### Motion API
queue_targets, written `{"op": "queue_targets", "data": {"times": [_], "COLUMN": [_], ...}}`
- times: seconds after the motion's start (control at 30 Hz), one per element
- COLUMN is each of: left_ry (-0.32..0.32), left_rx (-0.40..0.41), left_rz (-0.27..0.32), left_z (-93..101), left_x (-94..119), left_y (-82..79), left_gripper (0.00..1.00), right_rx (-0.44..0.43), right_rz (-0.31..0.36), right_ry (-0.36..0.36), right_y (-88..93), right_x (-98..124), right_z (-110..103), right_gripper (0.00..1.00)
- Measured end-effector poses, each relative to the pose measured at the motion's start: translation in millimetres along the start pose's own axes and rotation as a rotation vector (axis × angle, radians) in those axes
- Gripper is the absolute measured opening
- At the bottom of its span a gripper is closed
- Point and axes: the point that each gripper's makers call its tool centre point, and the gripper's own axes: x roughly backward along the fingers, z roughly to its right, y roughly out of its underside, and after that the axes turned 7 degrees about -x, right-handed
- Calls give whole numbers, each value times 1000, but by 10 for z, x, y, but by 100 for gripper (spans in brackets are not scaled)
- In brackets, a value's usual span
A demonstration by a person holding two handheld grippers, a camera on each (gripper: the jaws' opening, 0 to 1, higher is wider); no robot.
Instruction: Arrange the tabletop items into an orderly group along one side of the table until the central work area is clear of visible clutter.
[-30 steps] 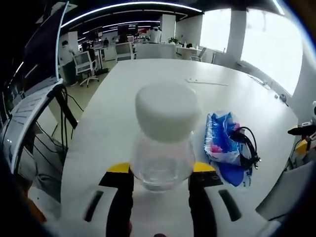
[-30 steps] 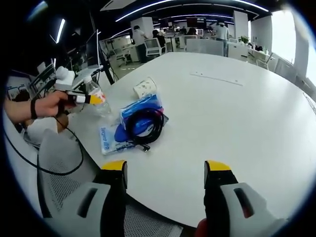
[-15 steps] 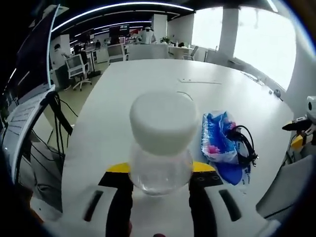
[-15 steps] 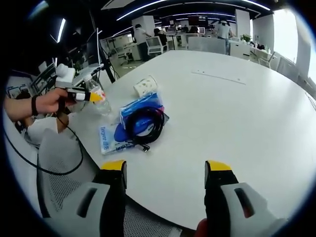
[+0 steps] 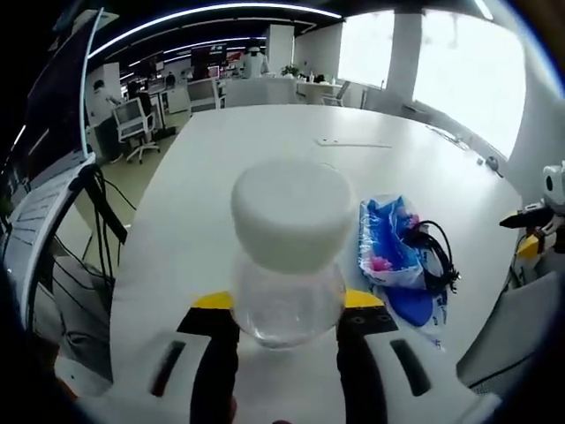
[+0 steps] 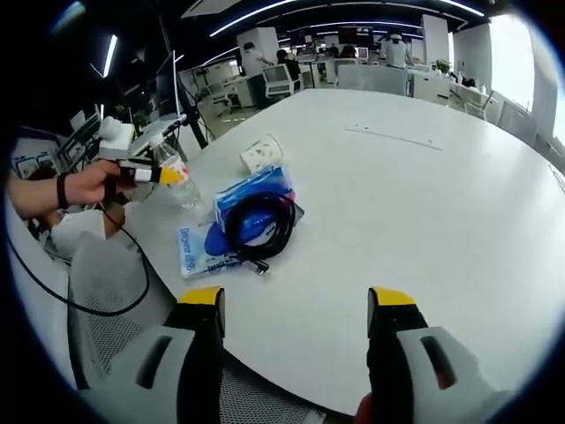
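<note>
A: Clear plastic bottle (image 5: 289,265) with a fat white cap is sitting upright between the left gripper (image 5: 288,320) jaws in the left gripper view. Yellow-tipped jaws are pressing its body from both sides, so it's clamped, low over the near edge of the white table (image 5: 265,141).

B: What's lying beside it?

A: Blue plastic bag (image 5: 388,252) just to its right, with a black coiled cable (image 5: 437,256) resting on the bag's right side. Further up the table a thin flat strip (image 5: 353,143) is lying well apart from everything. Office chairs and desks are showing in the background.

B: Right gripper view?

A: Right gripper (image 6: 296,305) is hanging over the table edge (image 6: 424,221), jaws spread wide, nothing between them. Ahead to the left, the blue bag (image 6: 231,221) is lying flat with the black cable (image 6: 256,221) coiled on top. A white paper cup (image 6: 260,155) is lying on its side just beyond the bag. Further left, a hand (image 6: 84,185) is holding the left gripper (image 6: 146,175), which is gripping the bottle (image 6: 177,177) at the table edge, near the bag and cup. A black cord is trailing down from that hand.
</note>
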Motion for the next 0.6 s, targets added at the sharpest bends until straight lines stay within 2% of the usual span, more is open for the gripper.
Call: {"op": "queue_targets", "data": {"times": [0.37, 0.6], "left_ry": [2, -8], "left_rx": [20, 29], "left_rz": [29, 42], "left_z": [-27, -30], "left_x": [-14, -20], "left_y": [-22, -33], "left_gripper": [41, 41], "right_rx": [10, 8], "right_rz": [15, 11], "right_ry": [-5, 1], "right_y": [-79, -39], "right_x": [-7, 31], "right_z": [-35, -20], "right_gripper": [66, 66]}}
